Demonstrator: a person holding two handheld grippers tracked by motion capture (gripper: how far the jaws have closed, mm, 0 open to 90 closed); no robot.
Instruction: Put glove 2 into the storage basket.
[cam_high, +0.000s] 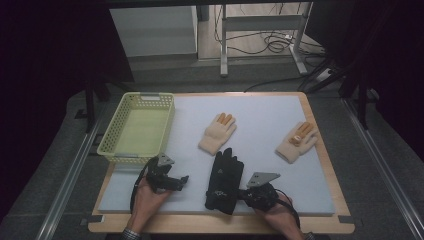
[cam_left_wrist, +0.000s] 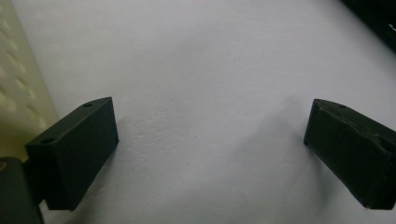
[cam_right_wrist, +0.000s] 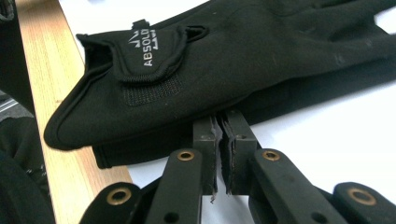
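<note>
A black glove lies flat on the white mat near the front edge, with its cuff toward me. In the right gripper view the black glove shows a white logo on its wrist tab. My right gripper is at the cuff's right side. Its jaws stand together, and the right gripper has its tips pinching the glove's lower edge. To the glove's left, my left gripper rests low over the mat. The left gripper has its jaws wide apart with bare mat between them.
A pale yellow basket stands at the left, close behind the left hand. Two cream gloves with orange fingertips lie farther back, one in the middle and one at the right. The mat sits on a wooden board.
</note>
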